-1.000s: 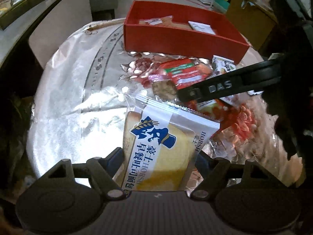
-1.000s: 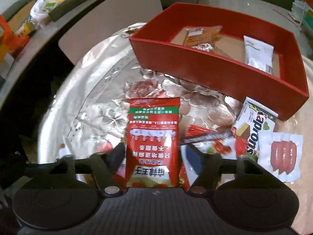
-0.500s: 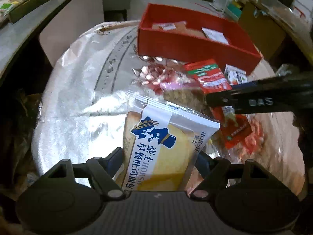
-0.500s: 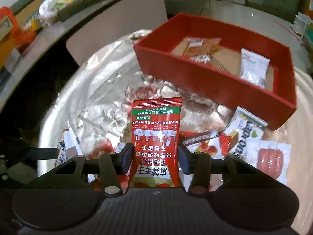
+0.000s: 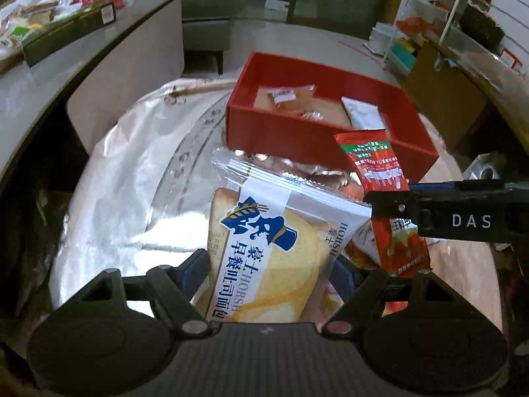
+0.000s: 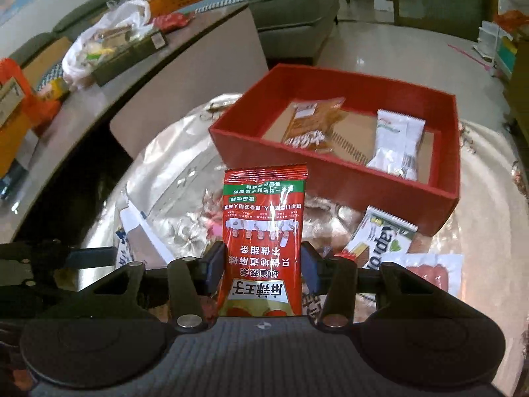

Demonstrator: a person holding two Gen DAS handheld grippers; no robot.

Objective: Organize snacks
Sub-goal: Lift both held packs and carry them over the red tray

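Tabletop [image 6: 158, 178] below us, red box [image 6: 334, 168] ahead as landmark. Short of it, our left gripper [image 5: 271, 264] pinches the bread pack [image 5: 274, 248], our right gripper [image 6: 261, 264] the red sachet [image 6: 264, 231]. Carrying step; next, we lift over the box wall.

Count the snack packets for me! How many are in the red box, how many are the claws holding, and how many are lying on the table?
In the red box: 2, the orange packet and the white packet
Held in claws: 2, the bread packet and the red packet
On the table, as far as I can see: 2, the wafer packet and the sausage packet
Total: 6
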